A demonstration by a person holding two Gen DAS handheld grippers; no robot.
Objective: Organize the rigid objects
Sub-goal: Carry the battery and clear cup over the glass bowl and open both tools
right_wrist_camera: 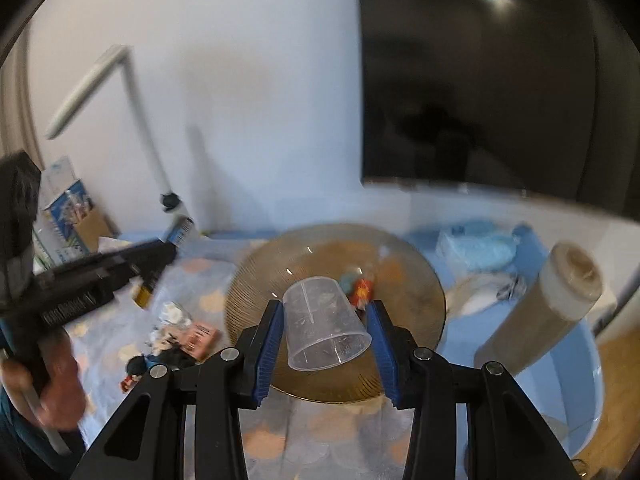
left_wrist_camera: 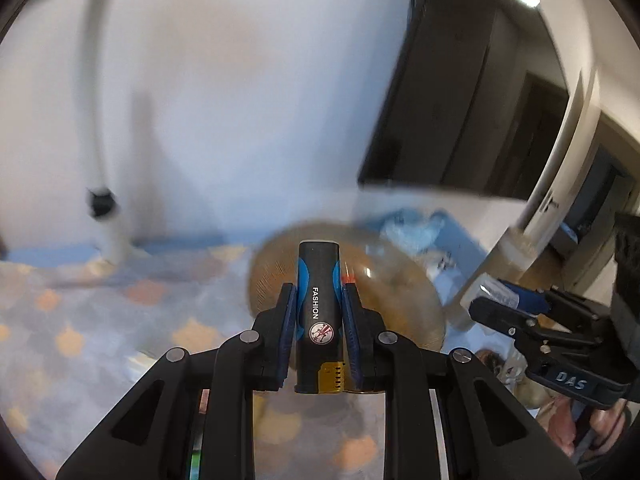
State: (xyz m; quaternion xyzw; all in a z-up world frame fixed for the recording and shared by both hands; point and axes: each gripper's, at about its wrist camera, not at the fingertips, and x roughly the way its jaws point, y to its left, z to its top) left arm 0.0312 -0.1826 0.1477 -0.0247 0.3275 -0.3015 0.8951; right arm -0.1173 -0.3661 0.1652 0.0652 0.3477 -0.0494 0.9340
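Carry step: left gripper (left_wrist_camera: 320, 312) clamped on black lighter (left_wrist_camera: 319, 316), right gripper (right_wrist_camera: 326, 328) grasping clear measuring cup (right_wrist_camera: 326, 322); next, lower both into amber glass bowl (right_wrist_camera: 256, 276) ahead

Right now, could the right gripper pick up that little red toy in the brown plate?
Probably not: the right gripper is shut on a clear plastic cup, so its jaws are occupied. The red toy lies just beyond in the brown plate.

The lighter (left_wrist_camera: 319, 312) looks like glossy black plastic with a gold metal end. The measuring cup (right_wrist_camera: 325, 322) is clear, smooth plastic. The ribbed amber bowl (right_wrist_camera: 256, 280) may be glass, and the desk cover (right_wrist_camera: 320, 432) looks matt cloth.
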